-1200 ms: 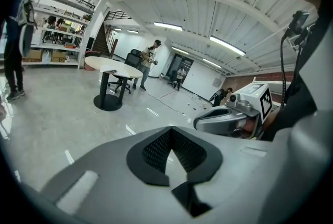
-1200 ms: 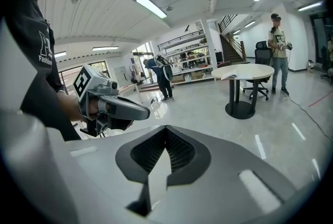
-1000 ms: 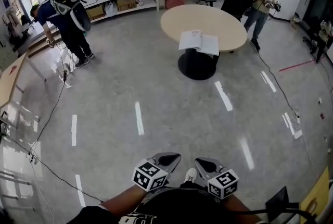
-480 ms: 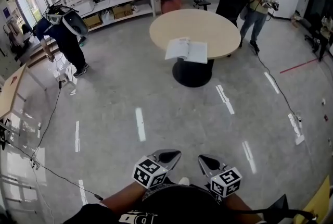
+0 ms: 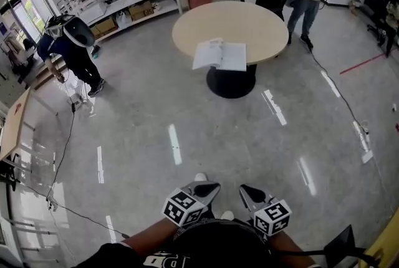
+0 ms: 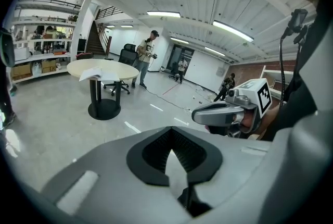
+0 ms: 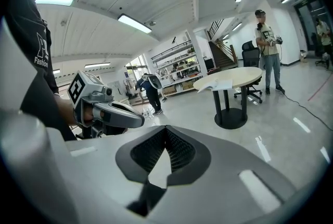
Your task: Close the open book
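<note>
Book noted open on round worktop in head view, well ahead, spine running away; left claw and right claw about equally far.
Left gripper view: jaws clenched, empty; book up-left.
Right gripper view: jaws clenched, empty; book up-right.

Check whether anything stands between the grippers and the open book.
Nothing visible does. Only floor lies between the left gripper, the right gripper and the open book at the round table's near edge.

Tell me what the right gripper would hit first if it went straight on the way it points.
Nothing close: the right gripper points over the floor. Farther on, probably the round table with the open book, though depth is unclear.
</note>
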### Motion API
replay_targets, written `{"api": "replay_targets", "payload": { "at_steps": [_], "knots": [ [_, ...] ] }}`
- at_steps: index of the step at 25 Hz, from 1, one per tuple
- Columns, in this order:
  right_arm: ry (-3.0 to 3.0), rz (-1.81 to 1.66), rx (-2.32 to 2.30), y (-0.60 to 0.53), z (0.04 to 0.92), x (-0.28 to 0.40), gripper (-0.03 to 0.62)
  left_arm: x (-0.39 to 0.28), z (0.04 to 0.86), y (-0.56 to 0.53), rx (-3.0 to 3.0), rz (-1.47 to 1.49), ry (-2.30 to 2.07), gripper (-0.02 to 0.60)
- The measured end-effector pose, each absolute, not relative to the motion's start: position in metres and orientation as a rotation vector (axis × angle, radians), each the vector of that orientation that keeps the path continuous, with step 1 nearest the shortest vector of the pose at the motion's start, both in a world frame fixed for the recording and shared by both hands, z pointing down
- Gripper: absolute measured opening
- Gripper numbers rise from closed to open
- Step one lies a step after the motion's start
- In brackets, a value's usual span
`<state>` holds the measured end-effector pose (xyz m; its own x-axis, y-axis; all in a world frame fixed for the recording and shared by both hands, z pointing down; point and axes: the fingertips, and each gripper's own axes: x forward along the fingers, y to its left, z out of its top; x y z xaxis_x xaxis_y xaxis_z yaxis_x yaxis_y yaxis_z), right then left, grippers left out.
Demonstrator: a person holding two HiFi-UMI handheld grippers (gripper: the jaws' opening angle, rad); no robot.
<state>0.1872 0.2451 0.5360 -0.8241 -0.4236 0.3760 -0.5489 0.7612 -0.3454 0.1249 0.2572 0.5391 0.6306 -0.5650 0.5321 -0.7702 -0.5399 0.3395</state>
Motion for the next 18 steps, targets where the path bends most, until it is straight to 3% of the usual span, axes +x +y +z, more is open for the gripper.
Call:
{"api": "replay_targets", "payload": {
  "at_steps": [9, 18],
  "knots": [
    [-2.616, 0.657, 0.824, 0.166, 0.543, 0.157, 0.009, 0.098, 0.531, 0.164, 2.371, 0.431, -0.986, 0.008],
    [-2.605, 0.59, 0.859, 0.071, 0.521, 0.078, 0.009, 0.013, 0.518, 0.069, 2.414, 0.381, -0.985, 0.008]
  ]
}}
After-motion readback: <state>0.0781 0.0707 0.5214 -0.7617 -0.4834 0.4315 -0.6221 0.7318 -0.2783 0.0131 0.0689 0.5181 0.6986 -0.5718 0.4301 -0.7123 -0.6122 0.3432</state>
